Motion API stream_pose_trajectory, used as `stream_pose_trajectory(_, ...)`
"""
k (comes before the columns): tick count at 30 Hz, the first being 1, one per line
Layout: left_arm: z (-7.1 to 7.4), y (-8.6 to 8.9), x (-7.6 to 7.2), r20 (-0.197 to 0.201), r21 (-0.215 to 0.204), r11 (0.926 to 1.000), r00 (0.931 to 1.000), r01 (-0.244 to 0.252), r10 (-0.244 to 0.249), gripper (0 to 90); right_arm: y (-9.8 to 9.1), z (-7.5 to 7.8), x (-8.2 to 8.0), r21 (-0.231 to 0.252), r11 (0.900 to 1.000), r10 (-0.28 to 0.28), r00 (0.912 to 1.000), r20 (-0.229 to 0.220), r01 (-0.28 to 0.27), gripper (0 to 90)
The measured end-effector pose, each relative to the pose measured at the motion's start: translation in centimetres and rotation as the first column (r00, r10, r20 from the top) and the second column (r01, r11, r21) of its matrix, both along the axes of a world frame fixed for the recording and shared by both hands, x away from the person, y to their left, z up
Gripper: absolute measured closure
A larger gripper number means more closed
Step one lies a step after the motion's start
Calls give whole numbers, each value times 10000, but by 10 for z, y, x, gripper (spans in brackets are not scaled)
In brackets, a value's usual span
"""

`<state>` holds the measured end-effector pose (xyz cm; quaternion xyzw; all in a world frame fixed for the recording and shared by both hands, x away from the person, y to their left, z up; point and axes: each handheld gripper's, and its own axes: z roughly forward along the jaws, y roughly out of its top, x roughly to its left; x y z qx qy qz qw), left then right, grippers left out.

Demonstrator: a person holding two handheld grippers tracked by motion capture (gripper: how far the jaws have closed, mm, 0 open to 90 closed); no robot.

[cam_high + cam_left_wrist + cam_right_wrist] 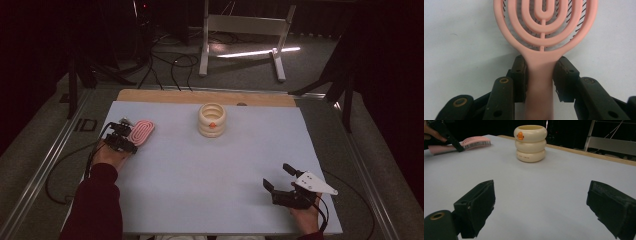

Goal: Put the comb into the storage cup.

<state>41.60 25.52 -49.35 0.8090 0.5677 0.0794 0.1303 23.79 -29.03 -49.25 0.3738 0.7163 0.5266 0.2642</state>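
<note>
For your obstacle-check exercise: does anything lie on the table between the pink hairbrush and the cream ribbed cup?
Nothing visible does. The pink plastic hairbrush, its handle between the left gripper's jaws, and the cream ribbed cup have only bare white tabletop between them.

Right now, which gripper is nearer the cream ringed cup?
The left. The left gripper, closed on the pink brush, sits beside the cup; the right gripper rests open at the table's near edge.

Left gripper view: the pink brush (545, 30) is cut off at the top edge, its handle end hidden below between the tongs. Small lettering on the cream cup (530, 143) is illegible. High view: the person's right forearm runs off the bottom edge.
</note>
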Motion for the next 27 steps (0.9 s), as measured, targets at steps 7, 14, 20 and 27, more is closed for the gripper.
stream_pose_trajectory(7, 1, -1, 1, -138, 81, 9999, 9999, 75, -74, 672, 0, 0, 0, -19, 10000, -9, 10000, -5, 9, 83)
stream_pose_trajectory(14, 1, -2, 0, -12, 167, 9998, 9999, 140, -139, 687, 0, 0, 0, -6, 10000, -12, 10000, -17, 12, 83)
stream_pose_trajectory(20, 1, -2, 0, 48, 202, 9997, 9999, 150, -151, 695, 0, 0, 0, -32, 10000, -15, 10000, -17, 15, 83)
stream_pose_trajectory(27, 2, -2, -1, 187, 237, 9997, 9998, 96, -100, 698, -1, 0, 0, -20, 10000, -18, 10000, 2, 18, 83)
